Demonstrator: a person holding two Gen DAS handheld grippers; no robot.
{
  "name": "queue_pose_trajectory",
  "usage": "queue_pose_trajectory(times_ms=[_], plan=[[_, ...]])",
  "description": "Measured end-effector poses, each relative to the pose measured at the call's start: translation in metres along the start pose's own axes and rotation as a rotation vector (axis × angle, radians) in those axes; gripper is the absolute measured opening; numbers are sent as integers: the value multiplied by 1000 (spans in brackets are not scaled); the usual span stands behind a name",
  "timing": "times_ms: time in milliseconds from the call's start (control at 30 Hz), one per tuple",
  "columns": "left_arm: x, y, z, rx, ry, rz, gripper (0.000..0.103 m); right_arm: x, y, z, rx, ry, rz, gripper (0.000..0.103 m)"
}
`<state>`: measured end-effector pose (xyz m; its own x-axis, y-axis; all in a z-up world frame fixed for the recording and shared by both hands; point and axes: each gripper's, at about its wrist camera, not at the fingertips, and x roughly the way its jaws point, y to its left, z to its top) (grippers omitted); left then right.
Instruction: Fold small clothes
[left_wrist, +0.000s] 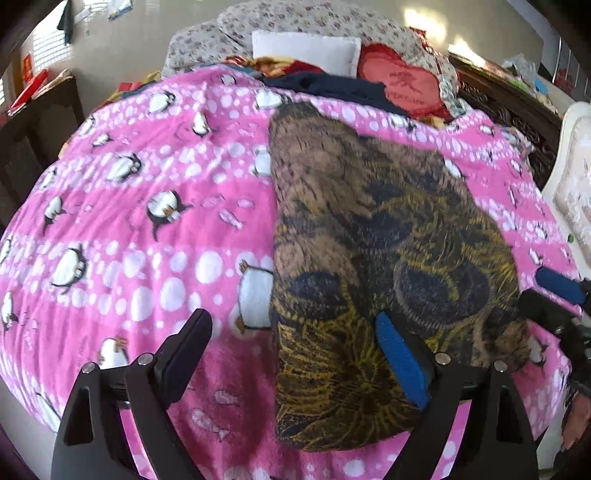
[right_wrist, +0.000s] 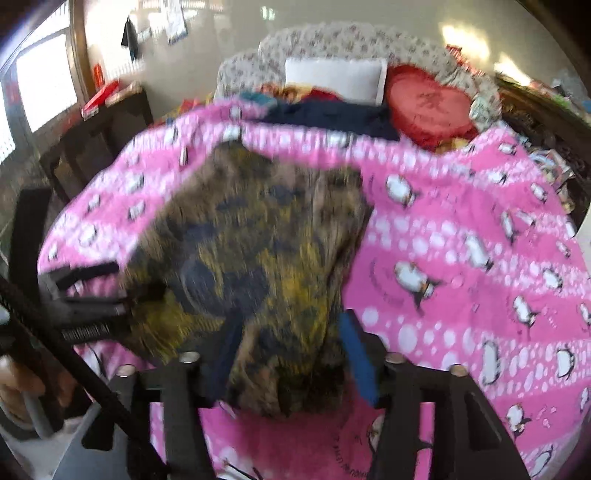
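Lying on the penguin blanket (left_wrist: 147, 221), the patterned garment (left_wrist: 369, 240) bears no legible writing; both tongs released.

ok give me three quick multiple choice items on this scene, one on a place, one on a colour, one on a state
1. What does the patterned garment lie on?
A. a bare wooden floor
B. the pink penguin blanket
C. a glass table

2. What colour is the heart-shaped cushion?
A. green
B. white
C. red

3. How do the jaws of the left gripper stand?
A. wide apart, pressing on nothing
B. shut on a pillow
C. shut on a cup

Key: 1 B, pink blanket shows round the garment; 2 C, it is plainly red; 3 A, both fingers stand well apart.
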<state>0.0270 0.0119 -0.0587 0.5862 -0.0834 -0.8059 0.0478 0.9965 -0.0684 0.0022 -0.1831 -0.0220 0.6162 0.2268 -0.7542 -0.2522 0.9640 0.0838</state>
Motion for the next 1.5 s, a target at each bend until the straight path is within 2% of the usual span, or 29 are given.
queue_pose_trajectory(times_ms=[33,200,467,900,1500], plan=[[-4,0,1,-1,-16,5,90,-5,1,4,10,-22,-4,74],[-24,5,16,-53,-103,18,90,-14,3,23,86,-84,-35,80],[-44,-5,26,-6,-196,66,90,-17,9,23,110,-113,-83,85],[-51,-13,22,13,-227,95,90,-12,10,17,111,-96,-75,86],[-46,-15,20,23,-215,90,90,-7,13,17,105,-85,-71,87]])
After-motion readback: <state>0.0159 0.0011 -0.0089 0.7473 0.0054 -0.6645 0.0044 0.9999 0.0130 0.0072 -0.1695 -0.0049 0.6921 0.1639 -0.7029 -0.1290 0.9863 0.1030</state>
